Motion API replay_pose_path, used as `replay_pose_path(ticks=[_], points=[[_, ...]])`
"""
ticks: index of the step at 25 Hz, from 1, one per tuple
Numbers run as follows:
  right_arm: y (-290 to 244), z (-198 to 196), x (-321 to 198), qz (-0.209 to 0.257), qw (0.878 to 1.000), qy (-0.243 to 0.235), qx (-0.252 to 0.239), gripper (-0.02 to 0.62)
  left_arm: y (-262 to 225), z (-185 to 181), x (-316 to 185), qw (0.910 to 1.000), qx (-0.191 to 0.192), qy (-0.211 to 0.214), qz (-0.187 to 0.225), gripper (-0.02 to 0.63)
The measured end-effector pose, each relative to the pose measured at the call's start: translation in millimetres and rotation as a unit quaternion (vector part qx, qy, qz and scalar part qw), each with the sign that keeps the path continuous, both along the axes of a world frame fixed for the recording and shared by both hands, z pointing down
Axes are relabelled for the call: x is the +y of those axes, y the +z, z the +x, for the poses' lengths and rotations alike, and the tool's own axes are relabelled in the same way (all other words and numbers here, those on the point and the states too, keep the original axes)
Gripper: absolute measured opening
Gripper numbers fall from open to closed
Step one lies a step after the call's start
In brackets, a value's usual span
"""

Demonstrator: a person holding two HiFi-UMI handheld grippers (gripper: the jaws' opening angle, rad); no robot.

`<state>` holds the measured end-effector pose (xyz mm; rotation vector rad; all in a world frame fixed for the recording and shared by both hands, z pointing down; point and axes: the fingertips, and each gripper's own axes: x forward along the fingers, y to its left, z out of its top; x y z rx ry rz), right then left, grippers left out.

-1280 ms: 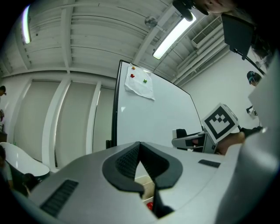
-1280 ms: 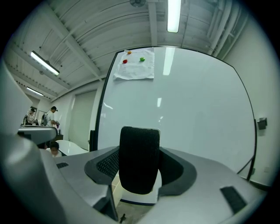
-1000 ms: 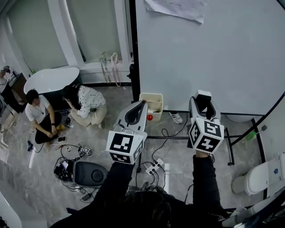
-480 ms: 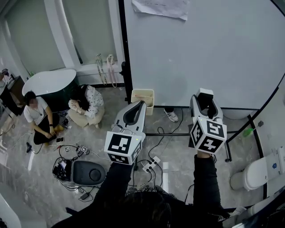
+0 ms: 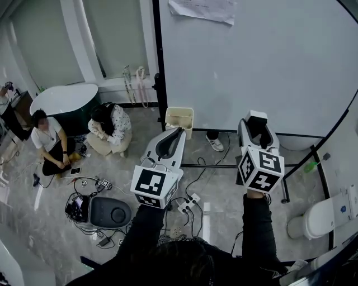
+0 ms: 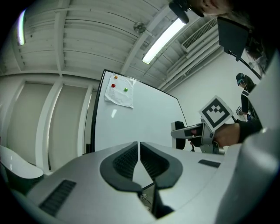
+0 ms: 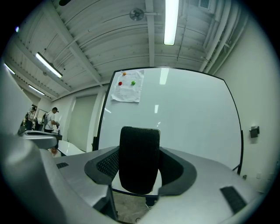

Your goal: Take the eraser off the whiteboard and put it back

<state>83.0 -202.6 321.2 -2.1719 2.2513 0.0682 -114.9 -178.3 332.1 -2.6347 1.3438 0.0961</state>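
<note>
Nearest in, the right gripper (image 5: 256,124) has the eraser (image 7: 139,159) clamped between its jaws, which stand wide around it. The black block sits on end, long axis up and down in the right gripper view, with a sliver of white back showing at the top. So the eraser is off the board and in the right hand, and that's the hand that matters for putting it back. The left gripper (image 5: 172,137) hangs beside it with its jaws pretty much together and nothing in them. Straight ahead of the eraser is the whiteboard (image 5: 263,61), clearly apart from it with no contact. Versus a second ago, the board's left edge and the paper sheet (image 5: 202,10) pinned up top sit further left in the head view. The grippers are framed about the same, with the same hold on the eraser.
</note>
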Motion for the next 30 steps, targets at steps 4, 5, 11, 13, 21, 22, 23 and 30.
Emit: replay_pose_path(ticks=[4, 5, 11, 13, 21, 22, 23, 30], points=[[-0.5, -0.6, 1.5, 0.000, 1.000, -0.003, 0.000, 0.264, -3.0, -1.4, 3.7, 0.9999, 0.015, 0.003, 0.007, 0.008], [-0.7, -0.2, 1.7, 0.000, 1.000, -0.002, 0.000, 0.264, -3.0, -2.3, 3.5, 0.9999, 0.016, 0.000, 0.007, 0.008], [-2.1, 5.0, -2.1, 0.001, 1.000, 0.006, 0.001, 0.264, -1.5, -3.6, -3.8, 0.9998, 0.019, 0.001, 0.004, 0.008], [-1.3, 5.8, -6.2, 0.001, 1.000, 0.009, 0.001, 0.264, -1.9, -4.2, -9.8, 0.9998, 0.020, 0.002, 0.004, 0.006], [5.0, -0.3, -34.6, -0.008, 1.000, 0.021, 0.006, 0.264, 2.0, -11.7, -45.7, 0.9996, 0.026, 0.009, -0.004, 0.006], [5.5, -2.0, -38.4, -0.008, 1.000, 0.023, 0.006, 0.264, 2.4, -13.4, -49.9, 0.9996, 0.026, 0.010, -0.004, 0.008], [5.9, -4.2, -42.2, -0.009, 1.000, 0.024, 0.006, 0.264, 2.7, -15.5, -53.9, 0.9996, 0.026, 0.012, -0.004, 0.008], [17.2, -11.6, -62.7, -0.017, 0.999, 0.043, 0.014, 0.264, 6.6, -37.9, -82.7, 0.9994, 0.029, 0.020, -0.005, 0.006]])
